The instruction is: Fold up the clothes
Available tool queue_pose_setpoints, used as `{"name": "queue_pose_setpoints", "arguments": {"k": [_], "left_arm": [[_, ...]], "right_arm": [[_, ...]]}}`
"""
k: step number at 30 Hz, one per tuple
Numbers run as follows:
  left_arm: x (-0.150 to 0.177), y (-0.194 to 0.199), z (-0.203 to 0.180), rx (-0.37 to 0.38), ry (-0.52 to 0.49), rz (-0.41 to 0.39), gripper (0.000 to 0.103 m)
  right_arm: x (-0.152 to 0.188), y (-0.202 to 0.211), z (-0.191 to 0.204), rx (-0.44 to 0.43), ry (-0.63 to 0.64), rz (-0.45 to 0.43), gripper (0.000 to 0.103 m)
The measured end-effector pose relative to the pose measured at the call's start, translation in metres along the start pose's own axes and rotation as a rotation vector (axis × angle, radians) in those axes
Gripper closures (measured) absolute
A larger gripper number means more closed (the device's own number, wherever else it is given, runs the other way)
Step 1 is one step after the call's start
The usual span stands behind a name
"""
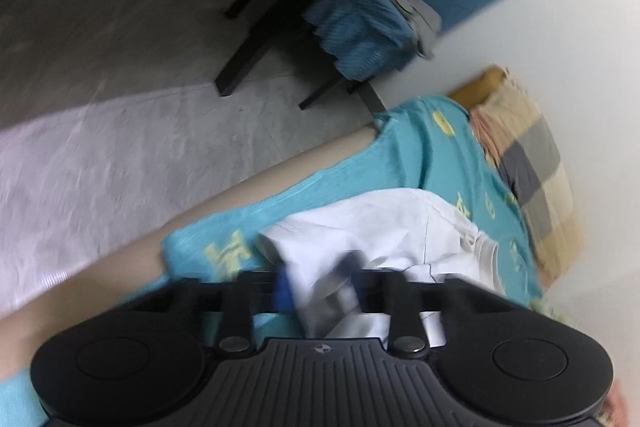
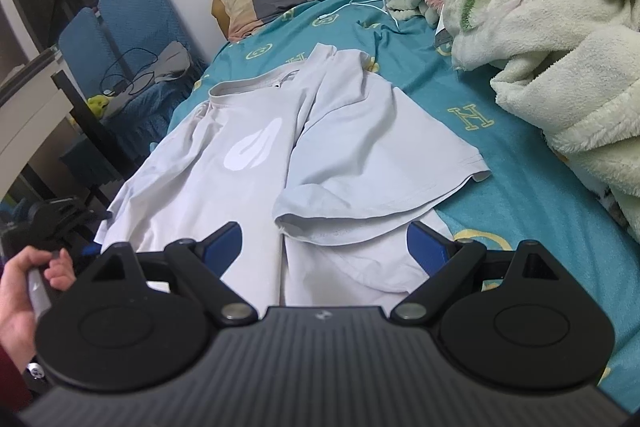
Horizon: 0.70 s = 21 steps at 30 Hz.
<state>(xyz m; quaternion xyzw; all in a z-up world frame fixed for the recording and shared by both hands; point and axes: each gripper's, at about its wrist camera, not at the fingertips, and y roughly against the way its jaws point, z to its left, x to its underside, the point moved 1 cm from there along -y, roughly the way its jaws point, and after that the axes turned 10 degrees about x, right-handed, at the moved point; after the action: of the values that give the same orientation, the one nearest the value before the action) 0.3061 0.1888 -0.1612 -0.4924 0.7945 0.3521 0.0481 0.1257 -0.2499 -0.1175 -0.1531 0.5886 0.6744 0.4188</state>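
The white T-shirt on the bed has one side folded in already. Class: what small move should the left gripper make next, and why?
Probably lift and carry the pinched edge across toward the middle. The left gripper is shut on the white T-shirt at its unfolded side, while the other side already lies folded over. The right gripper hangs open above the hem, holding nothing.

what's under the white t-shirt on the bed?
The white t-shirt lies on a teal bedsheet printed with yellow letters. One side is folded over the shirt's own front. Whatever lies beneath the shirt is covered, so nothing else can be confirmed.
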Motion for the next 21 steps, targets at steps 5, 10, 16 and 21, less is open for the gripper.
{"name": "queue_pose_setpoints", "arguments": {"k": [5,10,16,21], "left_arm": [[-0.041,-0.006,-0.053,-0.037,-0.228,-0.060,0.102],[-0.091,-0.032,-0.100,-0.235,-0.466,-0.133,0.102],[-0.108,-0.082,-0.098,-0.424,-0.585,-0.116,0.101],[-0.084,-0.090,-0.084,-0.349,-0.588,-0.061,0.075]], "right_arm": [[-0.001,-0.002,-0.001,0.006,-0.004,-0.010,0.012],[-0.005,-0.011,-0.001,0.026,-0.002,-0.026,0.012],[-0.011,-0.024,-0.004,0.086,0.019,-0.077,0.012],[-0.013,-0.034,-0.011,0.109,0.009,-0.082,0.012]]}}
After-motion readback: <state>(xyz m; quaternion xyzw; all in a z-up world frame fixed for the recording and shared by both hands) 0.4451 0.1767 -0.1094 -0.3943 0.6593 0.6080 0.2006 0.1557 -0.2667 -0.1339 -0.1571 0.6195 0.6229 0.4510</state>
